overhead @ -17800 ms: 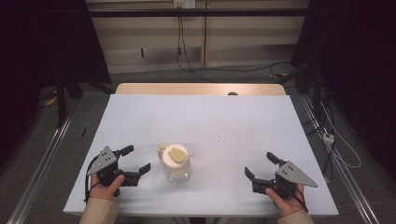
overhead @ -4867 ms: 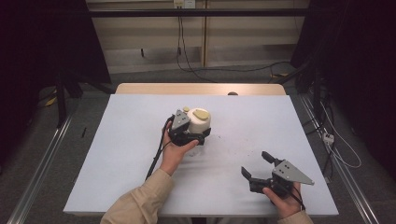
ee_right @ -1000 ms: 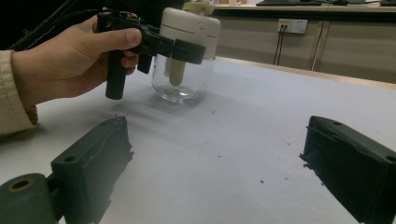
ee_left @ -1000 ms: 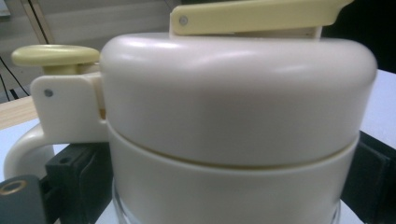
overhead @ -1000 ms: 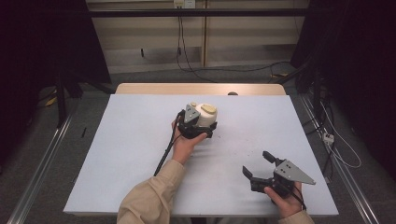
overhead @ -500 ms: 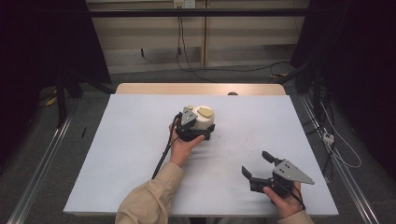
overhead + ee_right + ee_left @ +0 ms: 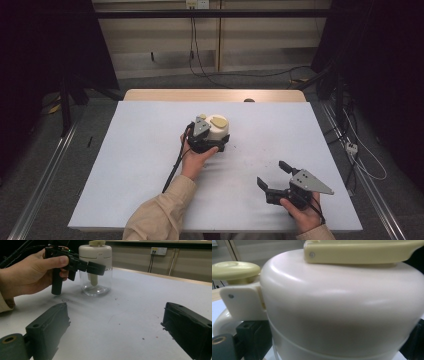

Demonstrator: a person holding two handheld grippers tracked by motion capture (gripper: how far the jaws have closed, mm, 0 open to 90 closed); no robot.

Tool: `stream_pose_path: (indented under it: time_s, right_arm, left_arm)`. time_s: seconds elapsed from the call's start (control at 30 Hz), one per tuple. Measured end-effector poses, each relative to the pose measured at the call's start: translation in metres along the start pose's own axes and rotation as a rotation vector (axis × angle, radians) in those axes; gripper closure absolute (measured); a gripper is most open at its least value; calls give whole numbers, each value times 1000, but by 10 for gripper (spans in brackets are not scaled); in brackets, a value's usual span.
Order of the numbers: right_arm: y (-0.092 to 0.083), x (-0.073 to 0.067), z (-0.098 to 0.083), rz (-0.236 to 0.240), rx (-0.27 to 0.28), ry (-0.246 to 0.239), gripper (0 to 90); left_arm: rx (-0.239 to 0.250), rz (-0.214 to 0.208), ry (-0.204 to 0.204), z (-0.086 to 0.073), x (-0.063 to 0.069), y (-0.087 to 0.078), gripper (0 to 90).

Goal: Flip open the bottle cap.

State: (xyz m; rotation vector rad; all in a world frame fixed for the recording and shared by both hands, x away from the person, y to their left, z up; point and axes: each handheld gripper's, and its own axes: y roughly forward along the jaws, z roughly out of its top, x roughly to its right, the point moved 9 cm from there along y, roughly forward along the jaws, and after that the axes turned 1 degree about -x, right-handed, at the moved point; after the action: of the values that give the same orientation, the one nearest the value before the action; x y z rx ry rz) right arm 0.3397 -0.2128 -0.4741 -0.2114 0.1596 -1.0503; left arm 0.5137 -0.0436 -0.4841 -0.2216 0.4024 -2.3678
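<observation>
- Your left gripper (image 7: 212, 144) is up at the middle of the pale grey table (image 7: 125, 175), its jaws set wide around the cream plastic lid of the clear glass jar with the yellow flip tab (image 7: 215, 131). They look closed onto that lid, one jaw on each side.
- The jar stands upright on the table, its long axis vertical, so the jaws meet it level, across the lid's width. Any lift or twist turns on that level grip around a vertical body.
- In the left gripper view the lid (image 7: 342, 305) is right up against the camera. Just a bit of one dark jaw shows at the bottom left, so the pad contact itself is hard to make out.
- In the right gripper view the glass body (image 7: 96, 281) is clear and looks empty apart from a cream stem inside.
- Your right gripper (image 7: 275, 176) rests at the near right edge, well apart from the jar, jaws spread wide with nothing between them. Your left hand is by far the nearer one.
</observation>
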Motion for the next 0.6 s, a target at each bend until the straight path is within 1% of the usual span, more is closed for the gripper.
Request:
stream_pose_path:
  time_s: [0.1, 0.13, 0.23, 0.27, 0.33, 0.43, 0.53, 0.6]
  right_arm:
    - [2, -1, 1, 8, 0, 5, 58]
    - [2, -1, 1, 8, -3, 6, 58]
    - [4, 0, 2, 11, -5, 14, 58]
    - [6, 1, 3, 12, -12, 19, 57]
    - [9, 2, 3, 16, -18, 26, 56]
    - [12, 3, 3, 14, -35, 24, 41]
    - [17, 1, 6, 24, -49, 25, 37]
    - [20, -1, 9, 31, -54, 36, 36]
  left_arm:
    - [0, 2, -7, -1, 0, -1, 52]
    - [-2, 1, -1, -1, 0, -1, 52]
    - [2, 2, -3, -2, -1, -2, 52]
    - [5, 3, -9, -2, 0, -2, 52]
    - [11, 4, -6, -2, 0, -2, 52]
    - [17, 7, -6, -2, 0, -2, 52]
    - [19, 7, -7, -3, 0, -2, 51]
    - [18, 11, -5, -3, 0, -2, 51]
